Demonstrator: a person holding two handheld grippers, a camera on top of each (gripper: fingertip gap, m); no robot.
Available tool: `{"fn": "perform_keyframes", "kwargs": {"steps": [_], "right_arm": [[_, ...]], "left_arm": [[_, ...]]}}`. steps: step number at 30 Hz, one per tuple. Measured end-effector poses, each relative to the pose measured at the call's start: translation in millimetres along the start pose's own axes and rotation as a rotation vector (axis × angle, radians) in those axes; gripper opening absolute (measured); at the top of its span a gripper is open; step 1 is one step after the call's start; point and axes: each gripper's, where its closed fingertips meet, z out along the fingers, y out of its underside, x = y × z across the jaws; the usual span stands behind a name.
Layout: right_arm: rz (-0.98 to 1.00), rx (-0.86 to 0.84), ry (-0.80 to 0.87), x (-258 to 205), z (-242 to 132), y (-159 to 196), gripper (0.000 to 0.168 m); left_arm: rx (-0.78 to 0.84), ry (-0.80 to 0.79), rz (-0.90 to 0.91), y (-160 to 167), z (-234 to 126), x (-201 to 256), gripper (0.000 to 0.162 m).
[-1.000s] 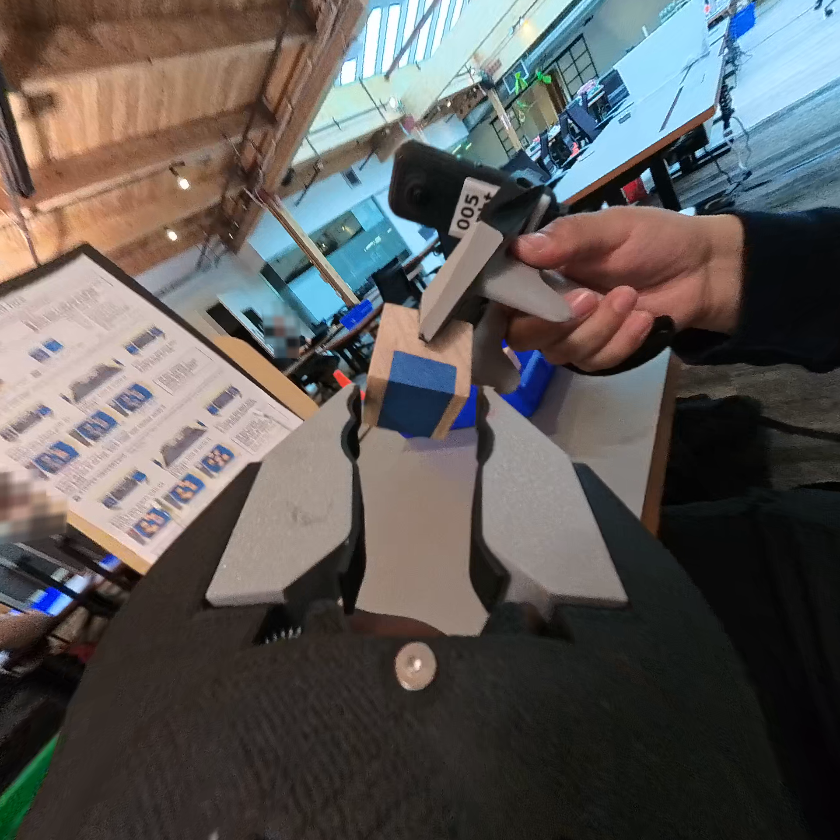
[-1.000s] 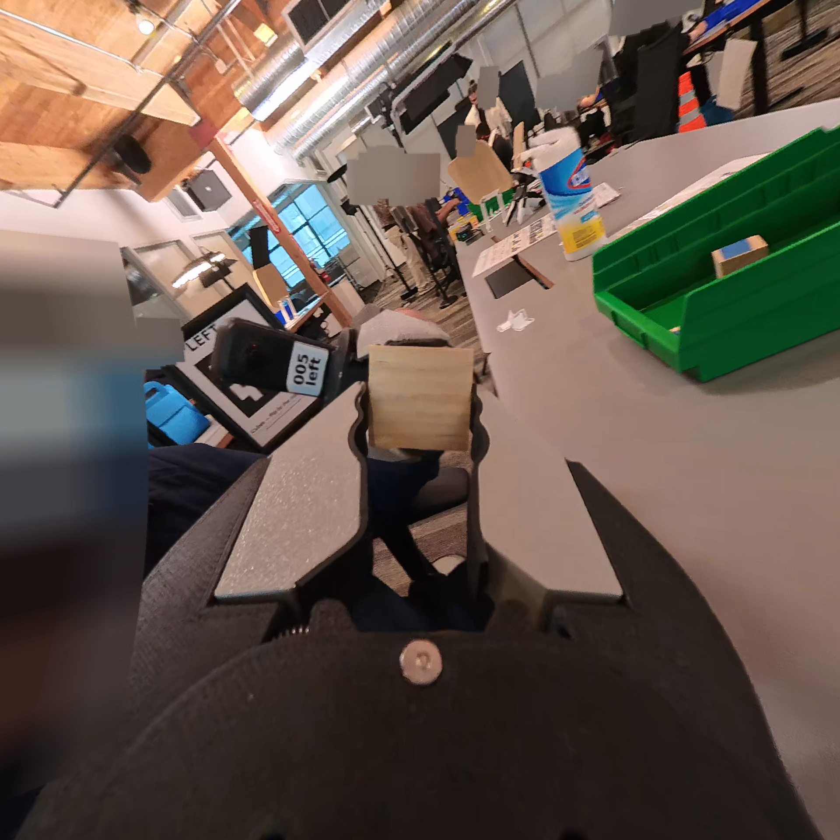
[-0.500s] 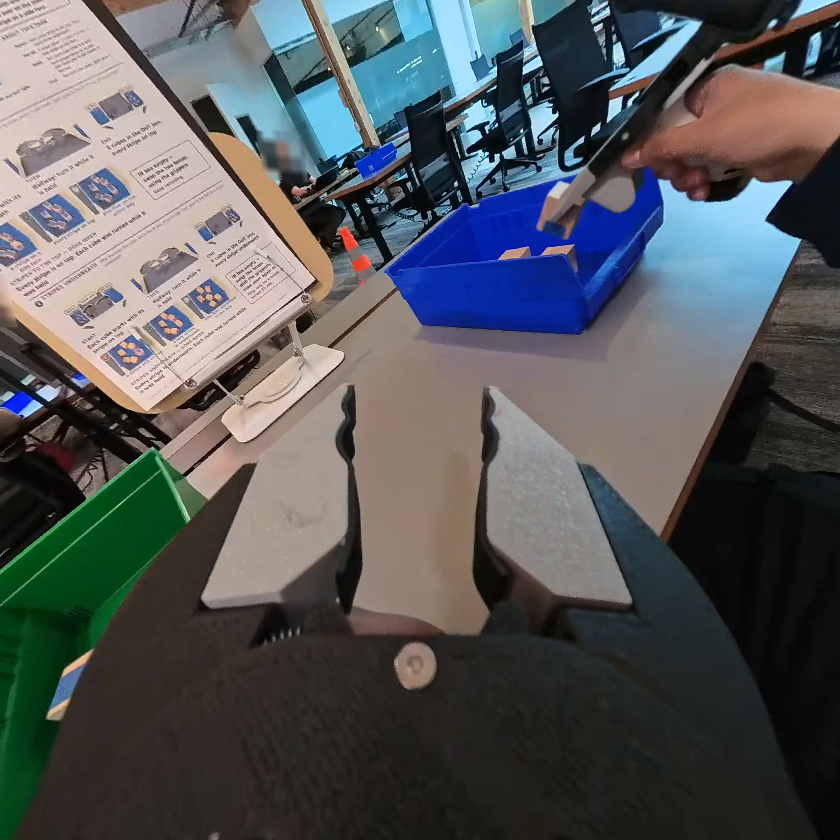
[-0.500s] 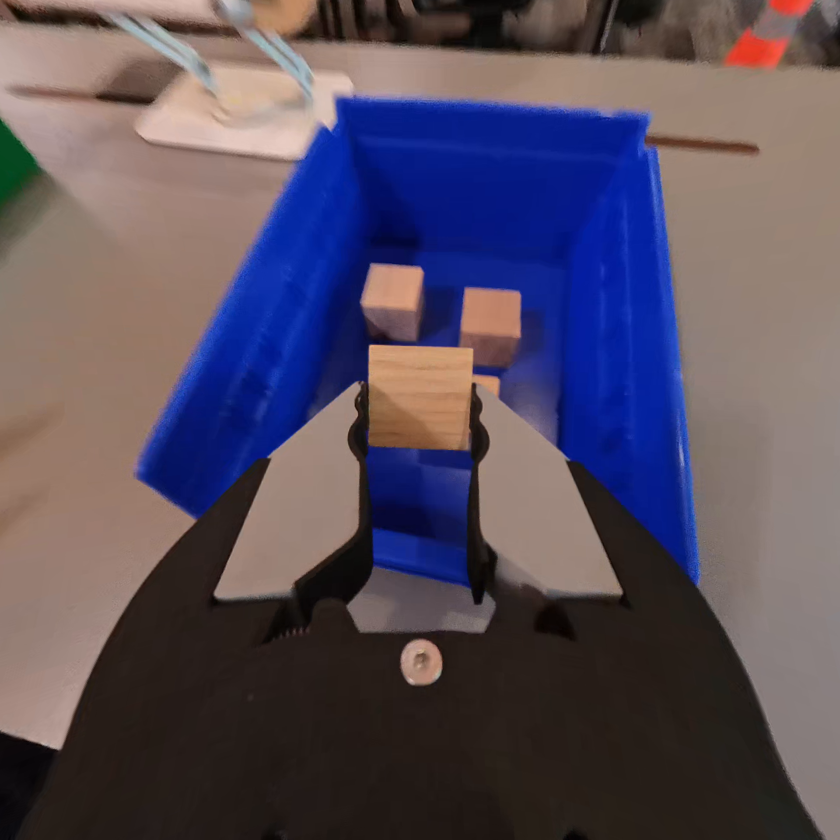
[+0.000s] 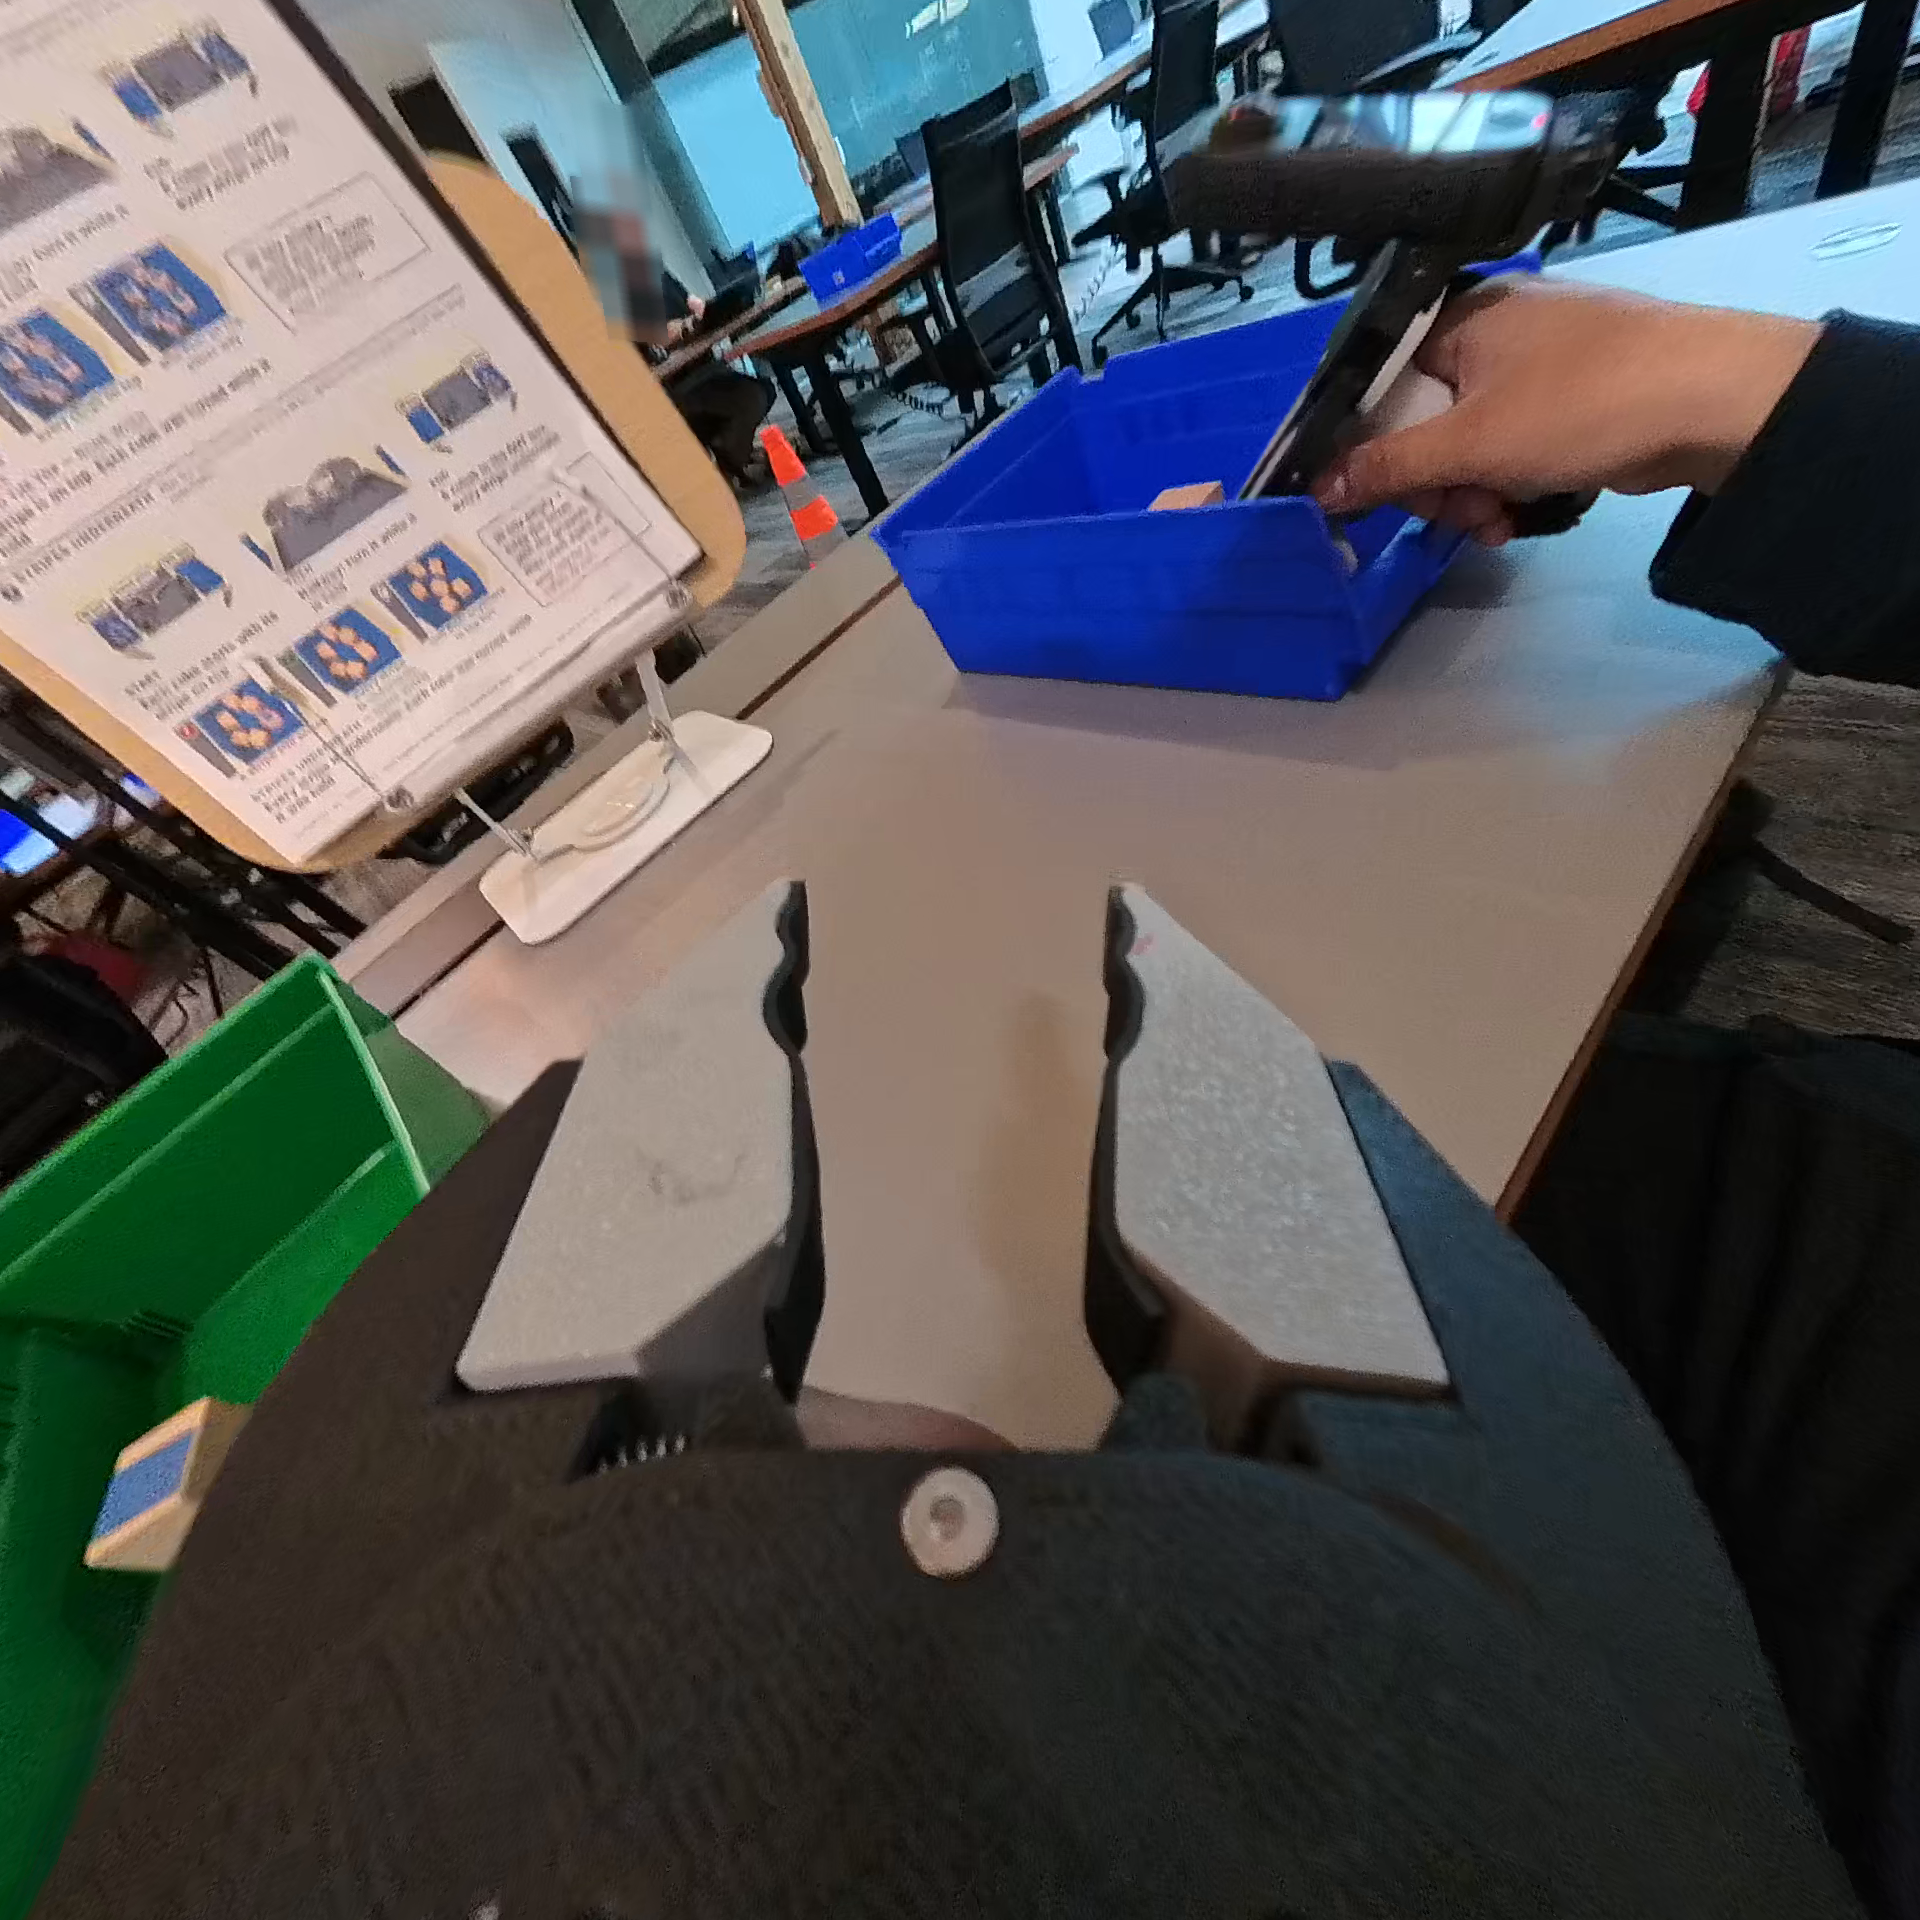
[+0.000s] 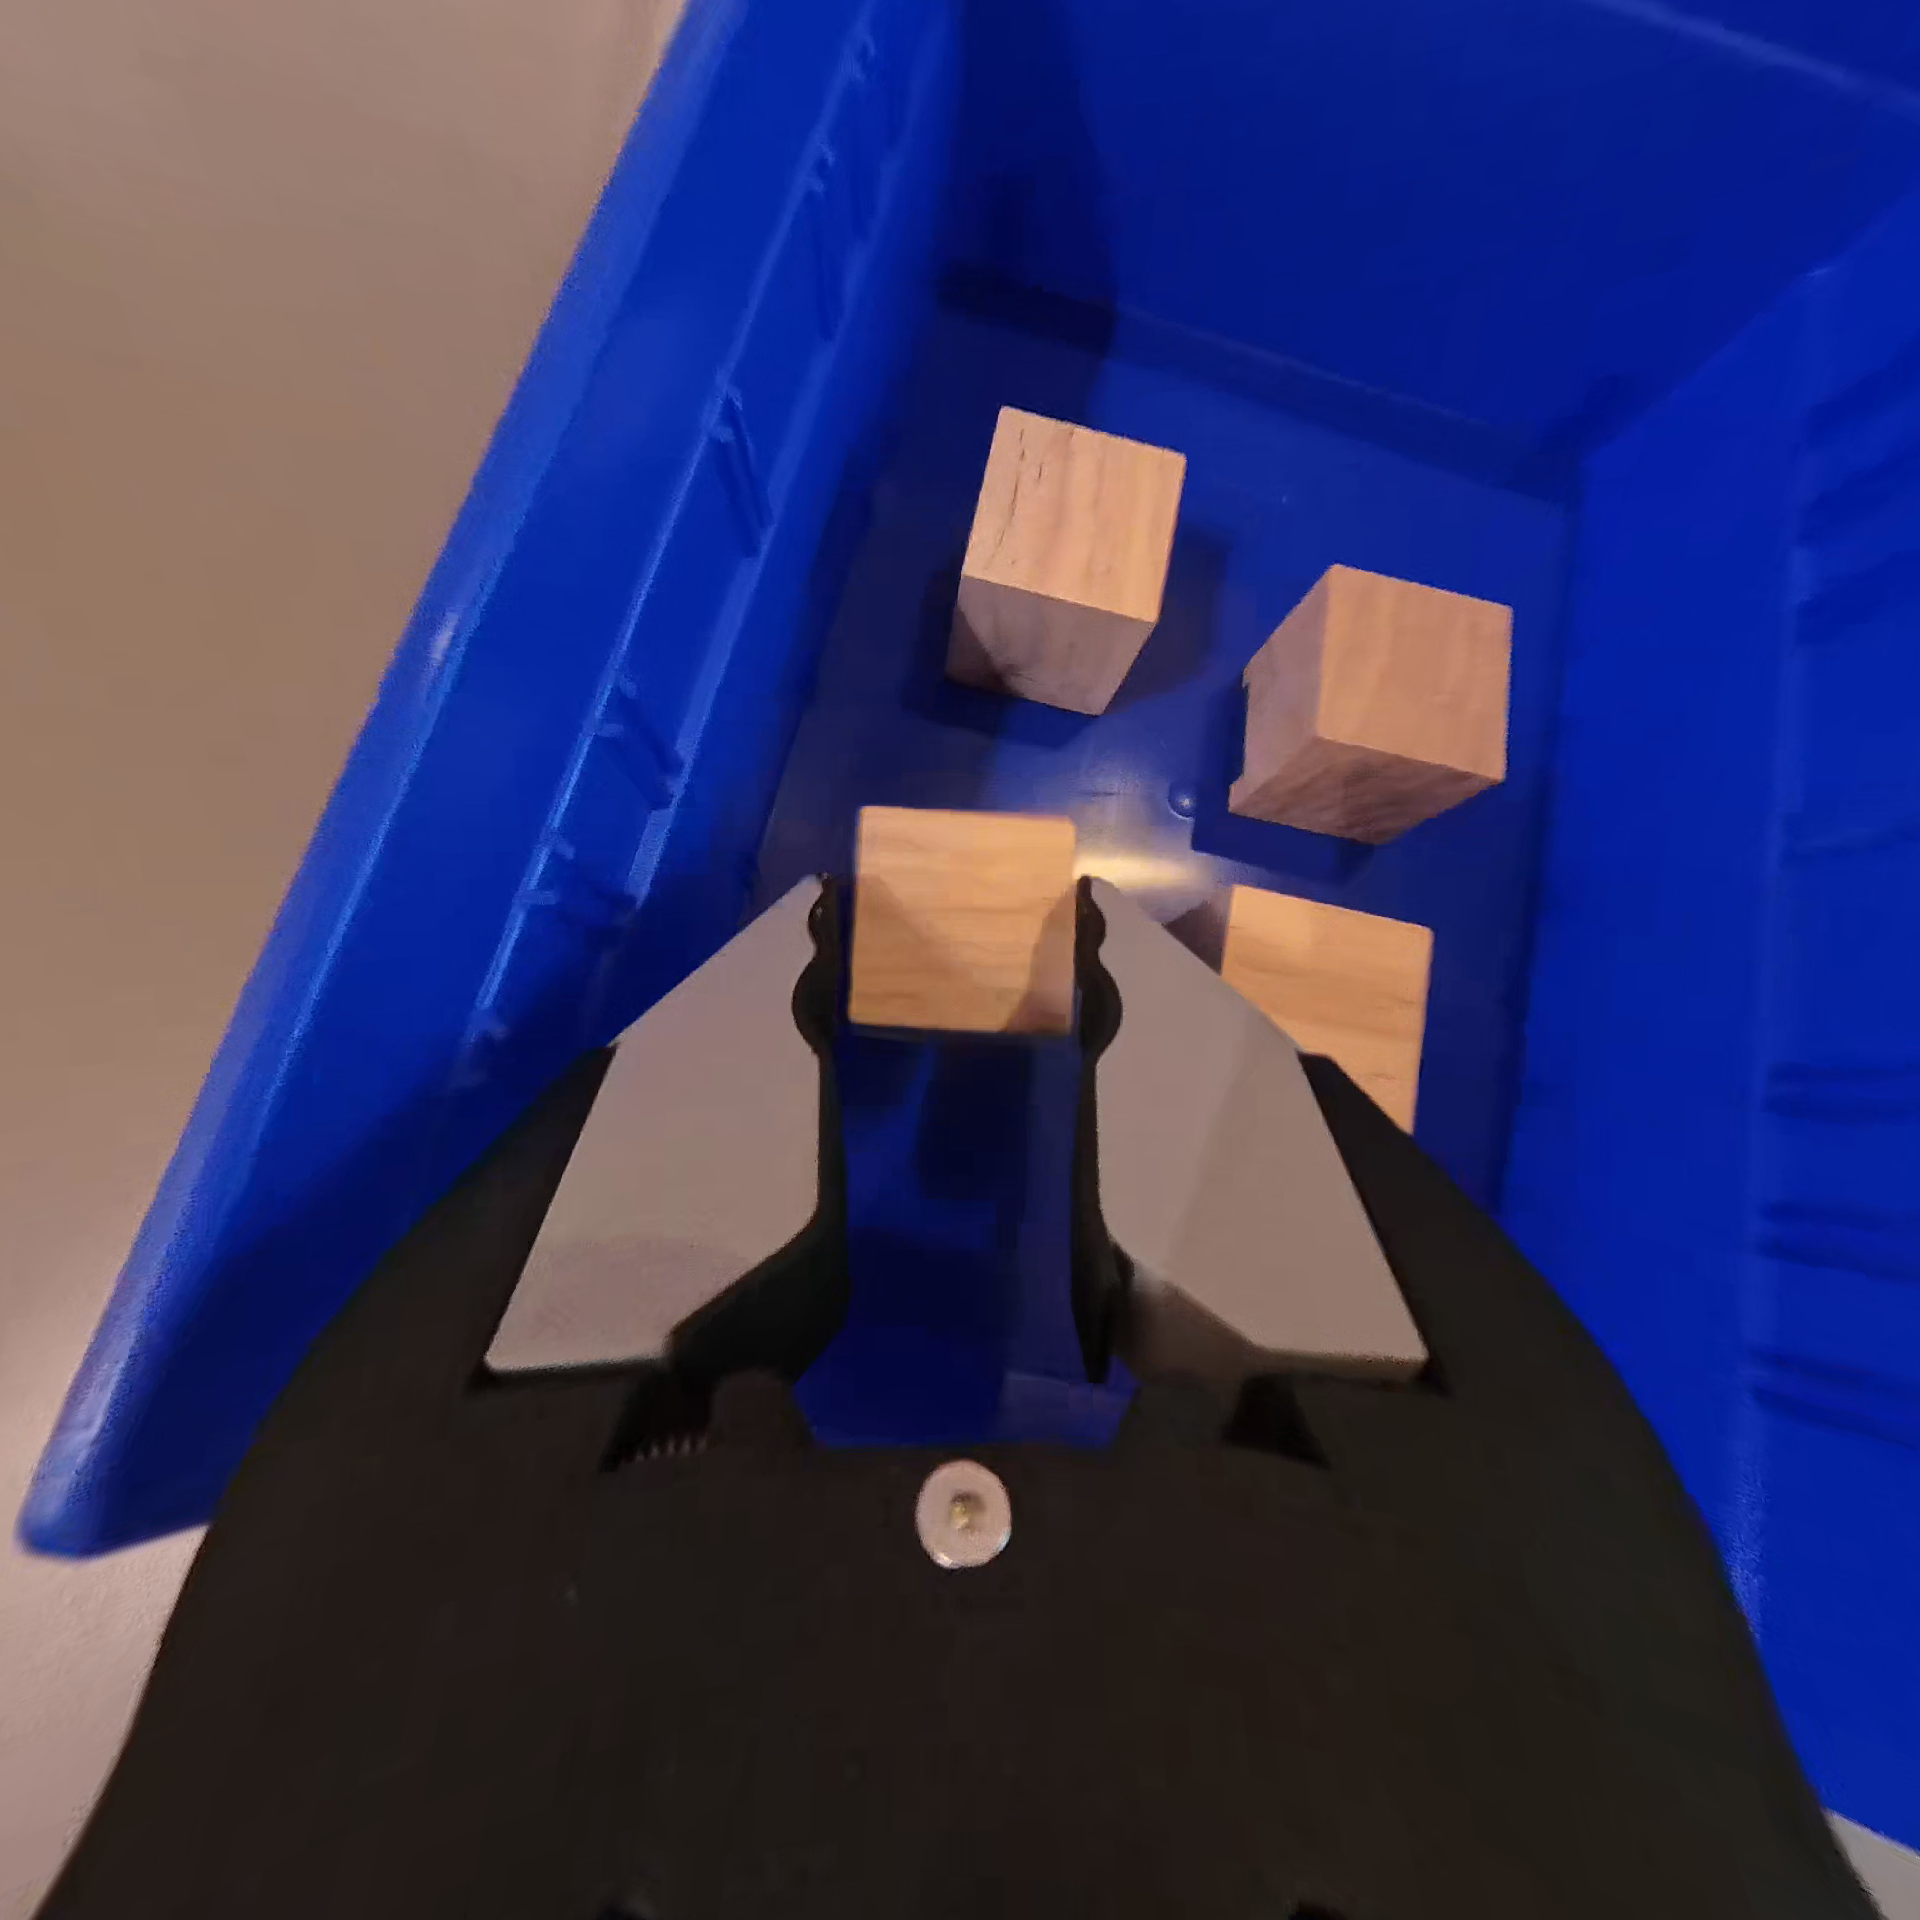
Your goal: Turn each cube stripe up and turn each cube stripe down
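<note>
Between the fingertips of the right tongs (image 6: 956,935) sits a plain wooden cube (image 6: 961,925), pinched on two side faces, low inside the blue bin (image 6: 623,727). No stripe is visible on it from here, so the stripe is probably underneath. Three more bare-topped cubes sit on the bin floor: two further back (image 6: 1070,561) (image 6: 1371,696), one just right of the held one (image 6: 1325,987).

Left tongs (image 5: 951,935) are spread apart, empty, hovering over the grey counter (image 5: 1299,831). Green bin (image 5: 208,1195) is to their left, with a blue-striped cube (image 5: 156,1481) at its edge. Instruction board (image 5: 312,416) stands behind.

To do it well: lower until the cube is flat on the floor, keep clear of the right neighbour and left wall, then release straight, no twist.

Versus half a second ago: right tongs have dropped from above the rim to deep inside the bin, same grip. Left tongs barely shifted, stay empty.
</note>
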Motion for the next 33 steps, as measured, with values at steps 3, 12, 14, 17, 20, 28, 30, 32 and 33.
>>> {"fn": "perform_keyframes", "kwargs": {"steps": [3,12,14,17,20,28,30,32,33], "right_arm": [[0.029,0.076,0.013,7.6,-13.4,-12.7,0.056],[0.136,0.44,-0.138,13.1,-116.4,-61.2,0.052],[0.131,0.486,-0.165,8.7,-132.1,-66.7,0.052],[0.109,0.517,-0.176,1.7,-144.8,-71.5,0.051],[0.07,0.519,-0.171,-6.4,-148.6,-72.8,0.051],[-0.001,0.511,-0.167,-24.9,-148.8,-74.4,0.051],[-0.016,0.514,-0.167,-27.7,-149.4,-75.0,0.051],[-0.023,0.513,-0.17,-29.3,-148.0,-75.1,0.051],[-0.026,0.508,-0.169,-29.5,-146.4,-74.6,0.05]], "left_arm": [[-0.101,-0.022,-0.073,20.4,3.2,-13.3,0.065],[-0.249,-0.392,-0.222,70.2,-53.5,-149.7,0.077],[-0.27,-0.457,-0.282,84.0,-66.8,-184.2,0.079],[-0.409,-0.47,-0.307,113.0,-66.1,-220.9,0.079],[-0.531,-0.392,-0.341,136.0,-46.5,-239.2,0.075],[-0.825,-0.333,-0.379,208.1,0.7,-272.9,0.061],[-0.862,-0.32,-0.428,223.7,7.9,-277.9,0.062],[-0.905,-0.32,-0.449,238.2,11.2,-282.9,0.061],[-0.929,-0.318,-0.456,245.1,12.4,-284.3,0.064]]}}
